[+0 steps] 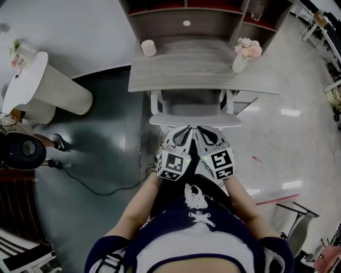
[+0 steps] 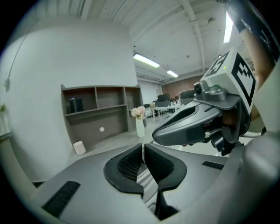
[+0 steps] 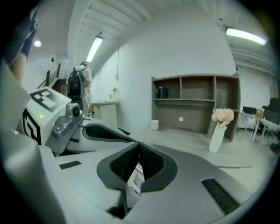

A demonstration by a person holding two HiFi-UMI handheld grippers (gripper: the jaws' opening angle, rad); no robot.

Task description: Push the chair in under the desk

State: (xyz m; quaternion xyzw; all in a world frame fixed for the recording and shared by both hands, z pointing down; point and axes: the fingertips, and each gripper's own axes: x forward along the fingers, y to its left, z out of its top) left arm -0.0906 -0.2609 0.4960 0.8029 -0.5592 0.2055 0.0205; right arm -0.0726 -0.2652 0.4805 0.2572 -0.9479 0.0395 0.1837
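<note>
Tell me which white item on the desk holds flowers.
The vase at the desk's right end, topped with pink flowers; the short cylinder at the left end has none.

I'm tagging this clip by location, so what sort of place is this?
Most likely a large office or lab hall with a mock study corner: a wooden desk with a shelf unit and a white chair stand on a glossy floor, while strip lights and more desks show behind.
</note>
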